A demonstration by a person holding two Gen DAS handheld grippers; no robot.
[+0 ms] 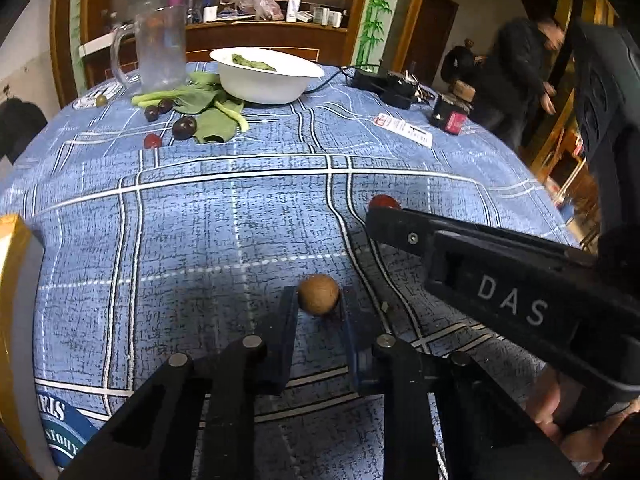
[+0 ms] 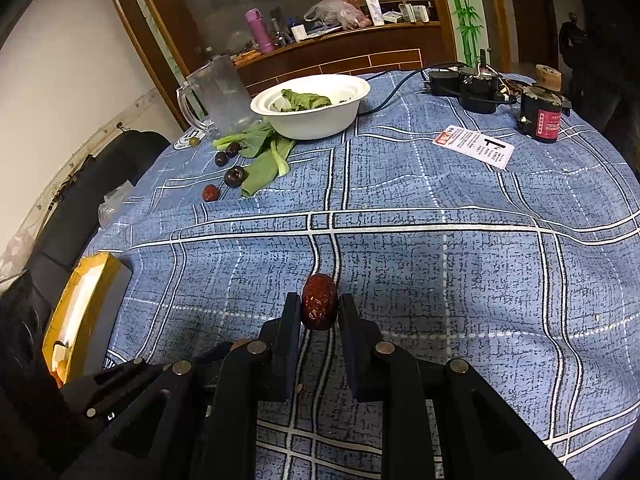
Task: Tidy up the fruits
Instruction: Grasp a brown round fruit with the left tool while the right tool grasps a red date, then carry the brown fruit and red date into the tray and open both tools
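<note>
Jaws of the left gripper point(image 1: 318, 300) pinch a brown longan point(image 1: 318, 294); right gripper point(image 2: 319, 307) clasps a red date point(image 2: 318, 307), long axis pointing forward.

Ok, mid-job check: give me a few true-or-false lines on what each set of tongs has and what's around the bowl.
1. The left tongs grip a round brown fruit. True.
2. The right tongs are empty. False: they grip a wrinkled red date.
3. The white bowl holds green leaves. True.
4. The dark plums lie inside the bowl. False: they lie on the tablecloth beside the loose greens.
5. A clear plastic jug stands left of the bowl. True.
</note>
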